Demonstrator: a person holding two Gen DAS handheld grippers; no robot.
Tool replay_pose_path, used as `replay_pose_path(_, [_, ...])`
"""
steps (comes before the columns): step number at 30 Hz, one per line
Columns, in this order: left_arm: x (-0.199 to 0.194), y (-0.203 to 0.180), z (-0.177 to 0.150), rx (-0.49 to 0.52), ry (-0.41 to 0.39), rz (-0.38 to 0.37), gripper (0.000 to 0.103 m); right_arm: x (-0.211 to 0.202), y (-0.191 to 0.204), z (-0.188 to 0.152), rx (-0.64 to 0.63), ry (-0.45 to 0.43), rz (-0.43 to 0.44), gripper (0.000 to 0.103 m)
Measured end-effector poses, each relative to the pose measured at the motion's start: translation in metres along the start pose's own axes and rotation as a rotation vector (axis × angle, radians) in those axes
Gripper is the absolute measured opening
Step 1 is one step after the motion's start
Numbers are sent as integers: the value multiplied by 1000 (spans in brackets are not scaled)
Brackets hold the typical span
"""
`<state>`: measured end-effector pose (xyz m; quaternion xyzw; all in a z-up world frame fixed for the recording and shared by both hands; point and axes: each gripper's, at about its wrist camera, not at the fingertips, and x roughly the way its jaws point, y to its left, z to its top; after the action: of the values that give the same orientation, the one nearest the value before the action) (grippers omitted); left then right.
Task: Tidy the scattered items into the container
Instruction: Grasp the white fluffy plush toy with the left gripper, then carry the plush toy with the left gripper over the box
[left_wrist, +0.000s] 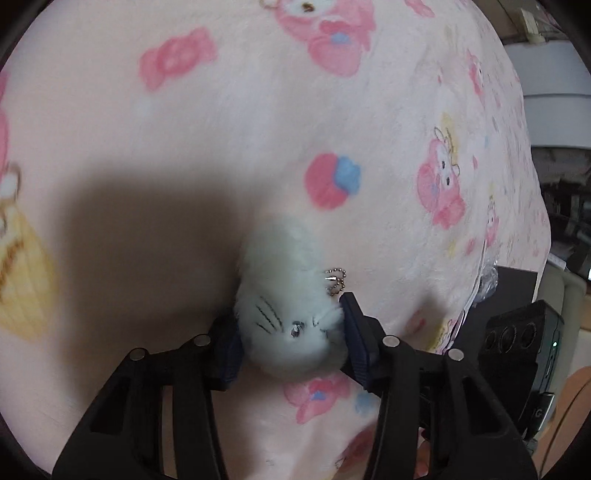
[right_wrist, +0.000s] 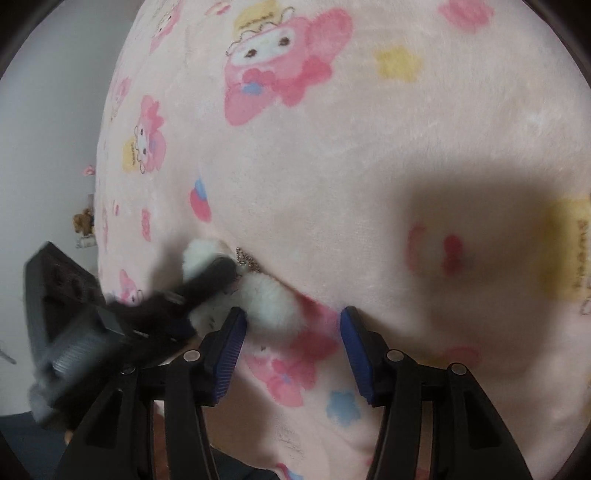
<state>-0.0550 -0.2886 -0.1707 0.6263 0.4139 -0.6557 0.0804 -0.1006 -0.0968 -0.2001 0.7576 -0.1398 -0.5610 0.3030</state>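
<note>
Gripping white plush keychain (left_wrist: 291, 314) — left gripper (left_wrist: 291, 332) clamped on it | right gripper (right_wrist: 291, 343) spread, empty | risk: soft fur slips — bead chain (left_wrist: 336, 282) snags blanket (left_wrist: 221, 129)

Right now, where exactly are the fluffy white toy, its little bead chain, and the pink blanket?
white plush toy (left_wrist: 291, 325): left wrist view, on its whiskered face.
bead chain (left_wrist: 337, 281): left wrist view, on the loop's middle.
pink blanket (right_wrist: 369, 147): right wrist view, on bare fleece.
</note>
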Motion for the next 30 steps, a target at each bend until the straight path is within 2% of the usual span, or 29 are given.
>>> replay_pose_path(4, [-18,-18,-23,7,-46,-7,40,-19,-7,-9,23,-21,104,27])
replay_pose_path(7, [-30,-41,-44,36,-56,-24,39,-48,-5,-18,-12,-53,96,27])
replay_pose_path(11, [-39,-75,-57,129,-24,-37,39,-92,-17,-26,6,-79,118,27])
replay_pose_path(14, [-51,-114,-70,211,-23,-50,39,-135,-26,-31,9,-112,112,27])
replay_pose_path(20, [-79,-190,-101,310,-13,-140,39,-215,-36,-42,32,-240,110,27])
replay_pose_path(25, [-72,-257,-125,417,3,-188,38,-275,-67,-53,71,-367,106,27])
replay_pose_path(30, [-44,-293,-148,449,45,-229,38,-310,-102,-60,104,-430,62,27])
